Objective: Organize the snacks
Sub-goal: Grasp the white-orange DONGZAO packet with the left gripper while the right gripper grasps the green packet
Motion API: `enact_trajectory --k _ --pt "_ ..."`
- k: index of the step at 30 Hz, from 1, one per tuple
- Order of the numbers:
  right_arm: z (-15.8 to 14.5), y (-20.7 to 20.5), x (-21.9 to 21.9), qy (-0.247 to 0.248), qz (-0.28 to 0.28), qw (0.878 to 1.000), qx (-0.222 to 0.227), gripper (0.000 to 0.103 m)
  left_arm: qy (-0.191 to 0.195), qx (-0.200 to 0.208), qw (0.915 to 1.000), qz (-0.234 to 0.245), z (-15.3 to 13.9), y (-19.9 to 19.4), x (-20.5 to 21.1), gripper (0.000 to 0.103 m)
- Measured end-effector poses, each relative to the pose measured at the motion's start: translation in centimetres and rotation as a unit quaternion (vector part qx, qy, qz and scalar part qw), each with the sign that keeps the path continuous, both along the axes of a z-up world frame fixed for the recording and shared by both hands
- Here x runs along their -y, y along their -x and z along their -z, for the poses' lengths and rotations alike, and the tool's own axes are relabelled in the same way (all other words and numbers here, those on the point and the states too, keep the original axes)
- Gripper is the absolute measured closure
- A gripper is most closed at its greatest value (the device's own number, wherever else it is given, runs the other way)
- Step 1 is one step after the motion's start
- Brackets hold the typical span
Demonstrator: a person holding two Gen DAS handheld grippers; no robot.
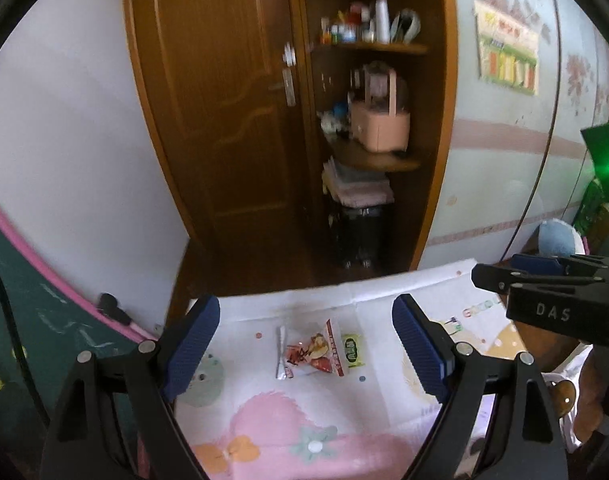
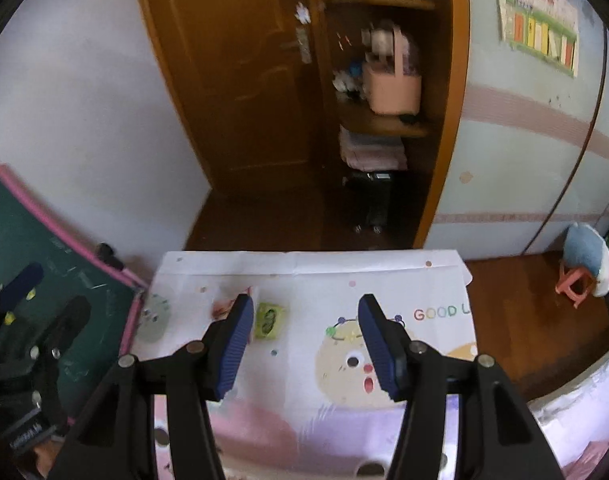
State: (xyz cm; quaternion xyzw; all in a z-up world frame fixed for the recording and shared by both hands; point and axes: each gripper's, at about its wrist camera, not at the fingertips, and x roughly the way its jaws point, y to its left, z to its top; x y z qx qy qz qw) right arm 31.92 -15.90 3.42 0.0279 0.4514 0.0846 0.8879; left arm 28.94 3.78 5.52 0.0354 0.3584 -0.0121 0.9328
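Note:
A red and white snack bag (image 1: 313, 351) lies flat on the cartoon-printed table cover (image 1: 304, 412), with a small green snack packet (image 1: 352, 350) touching its right side. My left gripper (image 1: 306, 350) is open and empty, hovering above and short of the bag. My right gripper (image 2: 304, 350) is open and empty over the cover's middle. In the right wrist view the green packet (image 2: 269, 321) lies just right of my left finger pad (image 2: 234, 350), and that finger hides most of the red bag (image 2: 226, 306). The right gripper also shows in the left wrist view (image 1: 544, 280).
A green chalkboard with a pink rim (image 2: 36, 264) leans at the left of the table. Behind the table stand a brown door (image 1: 224, 112) and open corner shelves with a pink basket (image 1: 380, 128). A small pink stool (image 2: 576, 284) stands on the floor at the right.

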Motion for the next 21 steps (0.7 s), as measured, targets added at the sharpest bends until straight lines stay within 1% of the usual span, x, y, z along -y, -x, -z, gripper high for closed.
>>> enact_trajectory --k 2,5,8,11,15,17,18,21 --pt "2.2 -2.2 -0.1 -0.001 0.006 1.0 -0.021 0.048 0.003 -0.026 0.9997 0.002 2.6 -2.8 -0.3 0.016" --pt "5.9 -4.8 -0.5 -0.001 0.01 0.998 -0.054 0.048 0.007 -0.077 0.997 0.0 7.8 -7.2 -0.9 0.016" --pt "9.2 -6.6 -1.2 -0.008 0.012 0.996 -0.083 0.048 0.011 -0.111 0.9937 -0.003 12.3 -9.8 -1.4 0.016" --pt "12.2 -8.1 -2.2 -0.01 0.009 0.994 -0.107 0.048 0.01 -0.151 0.9884 -0.016 17.0 -12.0 -1.9 0.016" --pt "15.8 -9.3 -3.5 -0.02 0.005 0.99 -0.137 0.048 0.024 -0.185 0.9819 -0.029 21.2 -13.3 -3.4 0.016" --pt "17.1 -9.8 -4.2 -0.02 0.002 0.988 -0.15 0.048 0.036 -0.203 0.9781 -0.028 22.8 -13.8 -4.1 0.016" --pt "17.7 -10.1 -4.4 -0.022 0.001 0.987 -0.156 0.048 0.041 -0.207 0.977 -0.028 23.2 -13.8 -4.3 0.016" --pt "19.1 -10.3 -5.2 -0.029 -0.003 0.985 -0.17 0.048 0.073 -0.212 0.9744 -0.02 24.2 -13.8 -5.0 0.014"
